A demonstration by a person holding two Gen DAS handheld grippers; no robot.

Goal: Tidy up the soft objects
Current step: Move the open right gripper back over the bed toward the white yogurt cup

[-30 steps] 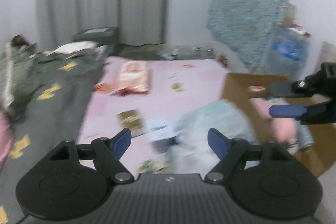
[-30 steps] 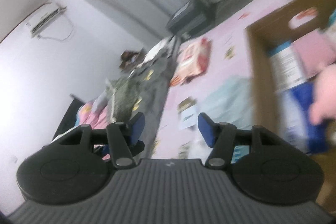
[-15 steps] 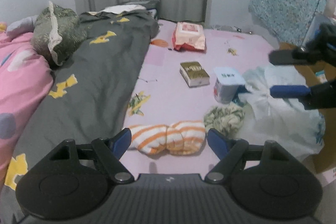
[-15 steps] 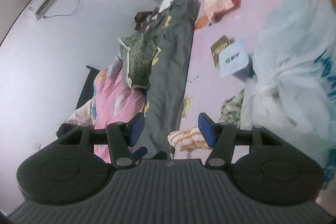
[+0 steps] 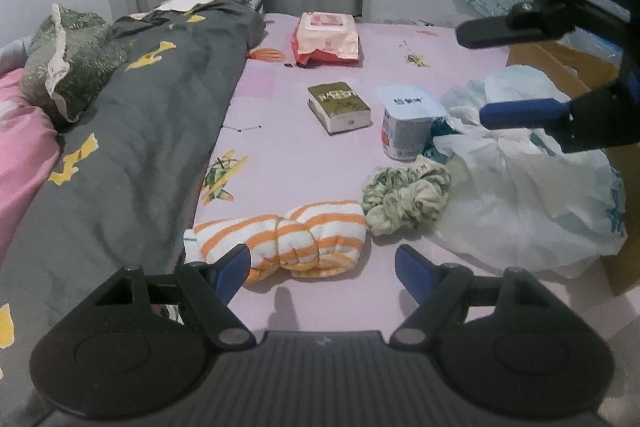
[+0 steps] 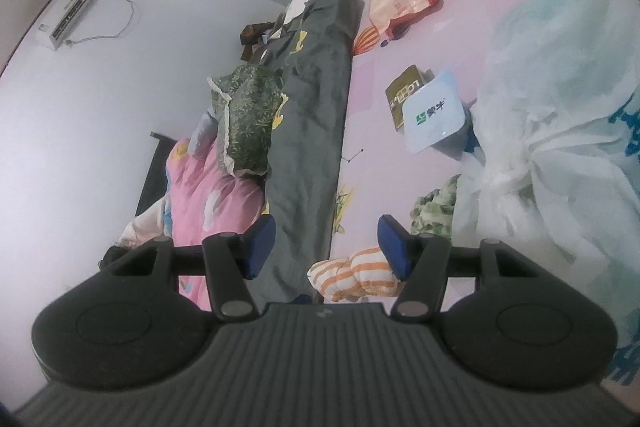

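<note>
Left hand-held gripper (image 5: pixel 322 269) gapes empty above striped towel roll (image 5: pixel 280 241), lying crosswise between its fingertips.

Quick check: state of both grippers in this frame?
Left gripper: open, holding nothing; the orange-striped rolled towel lies just ahead of its fingers.
Right gripper: open, empty, above the white plastic bag.
</note>
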